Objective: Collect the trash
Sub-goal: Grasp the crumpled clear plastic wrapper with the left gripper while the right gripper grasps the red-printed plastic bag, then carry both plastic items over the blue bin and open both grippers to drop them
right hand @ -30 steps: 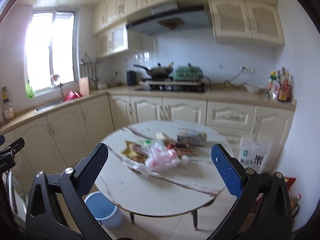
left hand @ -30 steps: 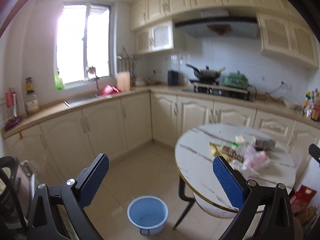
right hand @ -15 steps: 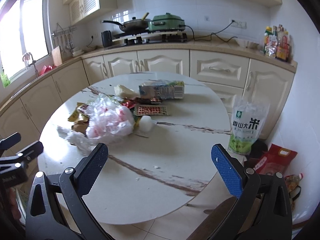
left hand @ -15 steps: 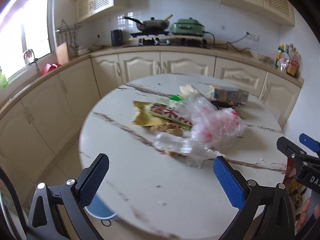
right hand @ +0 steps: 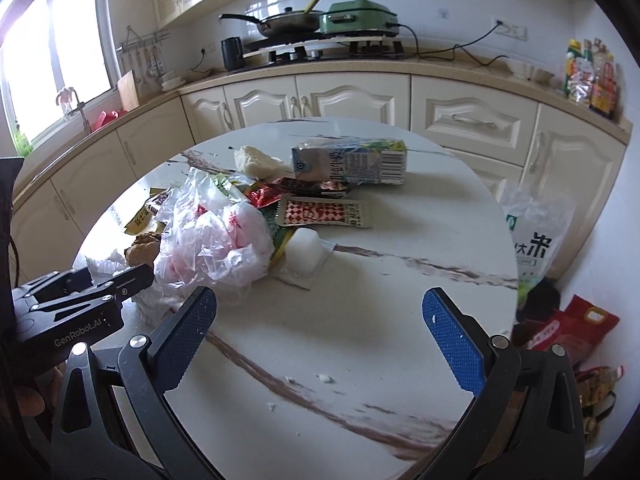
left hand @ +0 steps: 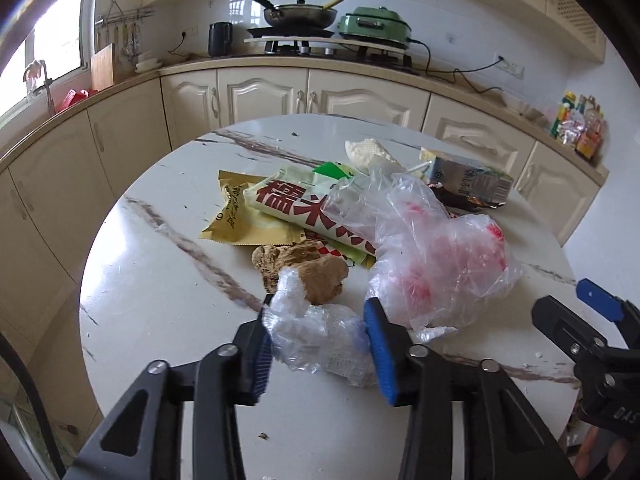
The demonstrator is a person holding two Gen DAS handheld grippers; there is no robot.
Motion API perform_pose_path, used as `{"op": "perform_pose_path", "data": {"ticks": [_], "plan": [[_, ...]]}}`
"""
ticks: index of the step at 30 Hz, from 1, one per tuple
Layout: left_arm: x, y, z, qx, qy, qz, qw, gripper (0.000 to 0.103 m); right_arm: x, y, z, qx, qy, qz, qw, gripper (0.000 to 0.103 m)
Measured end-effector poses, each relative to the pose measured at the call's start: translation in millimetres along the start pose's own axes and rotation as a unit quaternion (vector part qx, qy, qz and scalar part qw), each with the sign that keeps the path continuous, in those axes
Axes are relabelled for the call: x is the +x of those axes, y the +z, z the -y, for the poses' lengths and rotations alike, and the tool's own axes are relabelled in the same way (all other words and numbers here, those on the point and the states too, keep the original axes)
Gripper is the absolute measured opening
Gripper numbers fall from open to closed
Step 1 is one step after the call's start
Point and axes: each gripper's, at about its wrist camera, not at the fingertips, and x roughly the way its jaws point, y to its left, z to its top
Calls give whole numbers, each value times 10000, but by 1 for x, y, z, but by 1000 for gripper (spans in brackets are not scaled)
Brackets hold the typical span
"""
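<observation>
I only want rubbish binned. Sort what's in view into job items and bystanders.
Job items: crumpled clear wrap between the left gripper jaws, plastic bag, gold wrapper, drink carton, checked sachet.

Bystanders: frying pan, green cooker, kettle, rice bag.

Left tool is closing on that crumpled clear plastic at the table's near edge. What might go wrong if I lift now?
1. The left tool, whose jaws have just been closing, has the crumpled clear plastic between its pads; the brown lump lies against it and may drag or roll off.
2. The red-printed plastic bag touches the right pad and could get snagged and pulled along.
3. The right tool is open and holds nothing, so nothing steadies the pile.
</observation>
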Motion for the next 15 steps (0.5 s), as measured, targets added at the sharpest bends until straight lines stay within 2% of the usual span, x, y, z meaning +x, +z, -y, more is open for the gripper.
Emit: {"op": "perform_pose_path", "data": {"ticks": [1,3,7,12,15], "plan": [[-4,0,-6,-27,-84,62,9999,28,2,1,-2,-21,19,-9,10000,103],[-15,-2,-17,-167,-315,134,9993,23,5,3,-8,-58,82,-4,9999,103],[-32,-3,-44,-216,-704,273,9969,22,12,10,-24,-181,277,-8,9995,103],[-59,-8,-72,-221,-805,503,9952,22,28,24,-51,-372,376,-72,9986,103],[-78,-12,-88,-248,-681,622,9954,22,42,33,-67,-548,281,-140,9980,103]]}}
